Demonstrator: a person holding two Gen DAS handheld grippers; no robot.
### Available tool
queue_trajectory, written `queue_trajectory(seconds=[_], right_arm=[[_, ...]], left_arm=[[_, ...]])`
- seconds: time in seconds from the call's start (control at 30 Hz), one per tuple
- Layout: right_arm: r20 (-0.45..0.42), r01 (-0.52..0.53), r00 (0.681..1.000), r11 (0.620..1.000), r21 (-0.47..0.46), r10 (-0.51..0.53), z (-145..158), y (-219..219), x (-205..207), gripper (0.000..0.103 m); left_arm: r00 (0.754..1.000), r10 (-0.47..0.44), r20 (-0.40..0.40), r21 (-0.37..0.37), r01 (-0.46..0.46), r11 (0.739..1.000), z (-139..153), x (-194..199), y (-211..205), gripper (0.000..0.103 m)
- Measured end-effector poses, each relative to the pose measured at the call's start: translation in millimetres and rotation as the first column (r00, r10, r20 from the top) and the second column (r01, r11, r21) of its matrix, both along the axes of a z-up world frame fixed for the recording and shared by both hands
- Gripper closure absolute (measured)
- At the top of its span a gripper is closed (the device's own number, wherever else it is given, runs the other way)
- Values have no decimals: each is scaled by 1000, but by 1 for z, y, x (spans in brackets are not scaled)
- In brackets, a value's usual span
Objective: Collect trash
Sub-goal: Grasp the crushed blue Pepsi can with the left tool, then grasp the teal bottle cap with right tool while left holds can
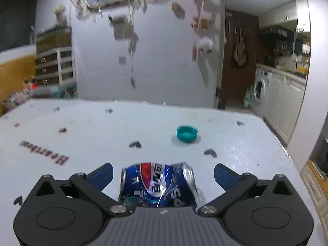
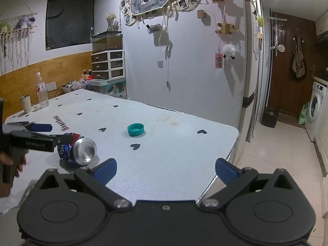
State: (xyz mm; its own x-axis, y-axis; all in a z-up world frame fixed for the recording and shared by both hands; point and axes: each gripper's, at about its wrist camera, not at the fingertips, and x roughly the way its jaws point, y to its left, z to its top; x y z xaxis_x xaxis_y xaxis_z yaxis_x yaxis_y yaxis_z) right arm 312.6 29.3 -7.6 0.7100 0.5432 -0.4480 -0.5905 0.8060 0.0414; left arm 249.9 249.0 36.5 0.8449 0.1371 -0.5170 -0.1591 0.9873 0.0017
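A crushed blue cola can [image 1: 155,186] lies on its side on the white table [image 1: 82,135]. My left gripper [image 1: 164,174] is open, one blue pad on each side of the can, and neither pad touches it. In the right wrist view the can [image 2: 82,151] shows its silver end, with the left gripper [image 2: 54,133] reaching over it from the left, held by a hand. A teal bottle cap [image 1: 187,133] lies open side up farther along the table, also visible as the cap [image 2: 135,129]. My right gripper [image 2: 166,169] is open over bare tabletop, to the right of the can.
A clear plastic bottle [image 2: 42,94] and a white cup [image 2: 25,103] stand at the table's far left corner. The table's right edge [image 2: 233,149] drops to a tiled floor [image 2: 276,143]. A decorated white wall stands behind the table.
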Motion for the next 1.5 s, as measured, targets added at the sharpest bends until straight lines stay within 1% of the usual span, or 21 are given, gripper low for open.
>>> queue_trajectory(seconds=[0.13,0.2,0.4,0.5,0.6,0.7,0.83,0.9,1.03,1.2,1.33,1.4,1.5], right_arm=[[-12,-8,1000,1000,1,8,-2,4,8,0],[-22,-13,1000,1000,2,13,-3,7,13,0],[-35,-27,999,999,-20,26,-5,21,28,0],[-36,-35,999,999,-32,34,-6,29,35,0],[-29,-46,999,998,-50,44,-3,39,43,0],[-20,-62,998,996,-62,61,0,53,52,0],[-17,-74,997,996,-48,73,3,72,65,1],[-19,-85,996,995,-45,84,2,82,73,2],[-28,-94,995,993,-65,92,-4,106,94,4],[-88,-104,992,990,-91,96,-16,145,130,6],[-149,-141,981,983,-118,123,-29,179,155,6],[-178,-153,976,979,-132,128,-37,193,163,5],[-198,-165,972,972,-169,130,-51,210,172,5]], left_arm=[[992,-1,-125,5,2,1000,-3,21,5,0],[985,7,-171,0,-7,1000,-7,30,10,0],[974,15,-226,-31,-23,999,-20,44,18,0],[978,13,-207,-61,-26,998,-27,47,21,3],[990,31,-141,-103,-46,994,-27,48,27,5],[996,53,-71,-147,-63,987,-25,54,29,5],[998,57,-18,-172,-59,983,-26,65,27,6],[999,35,-22,-173,-38,984,-29,70,26,6],[1000,16,-21,-149,-18,989,-32,70,25,6],[999,-28,-39,-97,24,995,-33,69,17,6],[997,-66,-43,-115,60,992,-32,66,16,5],[997,-70,-45,-126,64,990,-31,64,16,4],[997,-59,-55,-141,51,989,-31,64,19,4]])
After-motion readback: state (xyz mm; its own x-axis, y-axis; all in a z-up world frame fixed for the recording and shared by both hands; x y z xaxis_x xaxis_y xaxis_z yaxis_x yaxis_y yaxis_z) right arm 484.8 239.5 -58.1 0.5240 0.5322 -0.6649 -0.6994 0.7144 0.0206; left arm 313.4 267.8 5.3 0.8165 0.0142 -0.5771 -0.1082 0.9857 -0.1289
